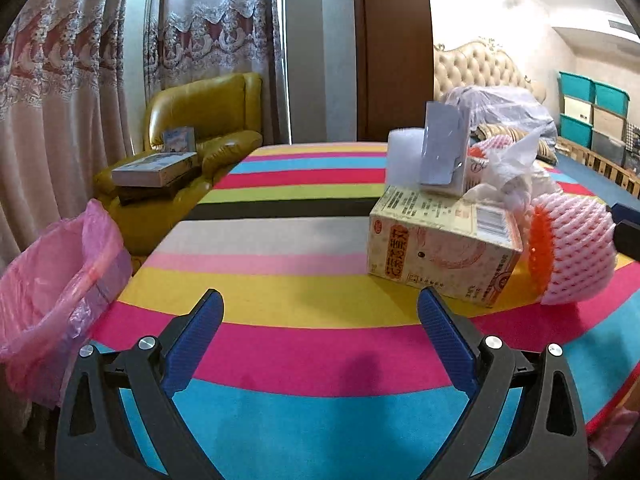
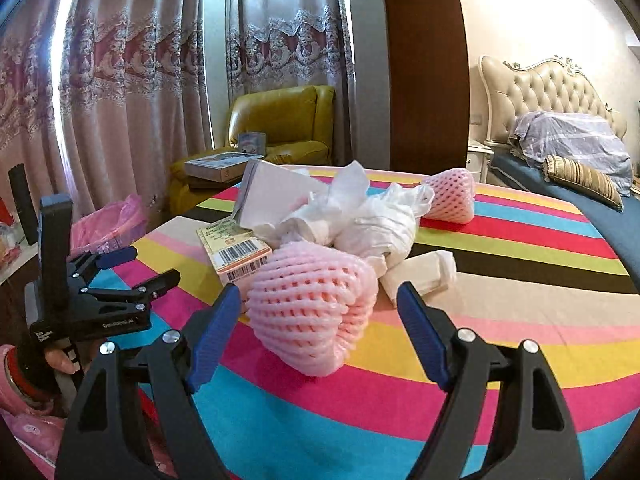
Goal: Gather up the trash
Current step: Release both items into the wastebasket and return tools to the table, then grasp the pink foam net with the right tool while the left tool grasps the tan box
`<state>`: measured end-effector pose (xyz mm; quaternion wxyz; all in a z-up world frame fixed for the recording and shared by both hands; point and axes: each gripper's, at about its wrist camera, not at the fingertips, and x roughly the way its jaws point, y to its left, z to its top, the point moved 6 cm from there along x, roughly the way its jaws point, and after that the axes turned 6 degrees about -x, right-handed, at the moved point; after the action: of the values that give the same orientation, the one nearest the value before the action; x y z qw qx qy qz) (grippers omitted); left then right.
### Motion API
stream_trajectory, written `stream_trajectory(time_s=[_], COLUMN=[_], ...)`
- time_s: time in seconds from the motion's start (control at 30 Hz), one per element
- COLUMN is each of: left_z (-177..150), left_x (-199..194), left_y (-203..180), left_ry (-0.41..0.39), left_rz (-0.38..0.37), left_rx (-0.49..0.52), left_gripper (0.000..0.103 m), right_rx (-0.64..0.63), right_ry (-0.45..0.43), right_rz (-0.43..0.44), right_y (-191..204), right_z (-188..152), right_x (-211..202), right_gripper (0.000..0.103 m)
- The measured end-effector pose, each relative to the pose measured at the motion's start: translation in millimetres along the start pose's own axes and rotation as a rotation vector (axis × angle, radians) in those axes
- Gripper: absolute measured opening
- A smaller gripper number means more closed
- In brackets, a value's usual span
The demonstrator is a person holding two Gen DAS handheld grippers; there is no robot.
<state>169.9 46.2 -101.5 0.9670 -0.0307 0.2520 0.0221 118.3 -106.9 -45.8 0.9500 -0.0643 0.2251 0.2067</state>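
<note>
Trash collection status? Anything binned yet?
Done: nothing evident; what shows of the pink-lined bin looks empty. In hand: nothing. The right gripper, jaws open, faces the pink foam fruit net; the left gripper is open and empty. Left: net, carton, white plastic bag, second net.

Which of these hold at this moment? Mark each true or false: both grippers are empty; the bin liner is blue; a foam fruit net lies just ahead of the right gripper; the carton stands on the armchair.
1. Both the left gripper and right gripper are empty: true.
2. The bin liner is blue: false, pink.
3. A foam fruit net lies just ahead of the right gripper: true.
4. The carton stands on the armchair: false, on the striped cloth.
</note>
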Motion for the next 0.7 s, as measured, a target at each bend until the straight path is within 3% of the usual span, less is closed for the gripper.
stream_trajectory(time_s=[0.4,0.43,0.47,0.53,0.7], left_z=[3,3,3,3,7], left_x=[-23,-23,-23,-23,-24], left_y=[1,0,0,-2,-13], left_ry=[-0.028,-0.024,-0.021,-0.014,-0.009], left_rz=[-0.030,-0.032,-0.035,-0.038,-0.043], left_rx=[-0.023,-0.027,-0.031,-0.031,-0.003], left_gripper=[0.091,0.092,0.092,0.092,0.092], right_rx=[0.012,-0.006,-0.020,-0.030,-0.011], right_ry=[0.049,0.047,0.045,0.043,-0.012], right_rz=[0.006,0.007,0.004,0.005,0.012], right_y=[4,7,9,11,5], right_z=[5,5,4,3,5], right_x=[25,25,25,24,9], right_gripper=[0.076,0.072,0.055,0.035,0.023])
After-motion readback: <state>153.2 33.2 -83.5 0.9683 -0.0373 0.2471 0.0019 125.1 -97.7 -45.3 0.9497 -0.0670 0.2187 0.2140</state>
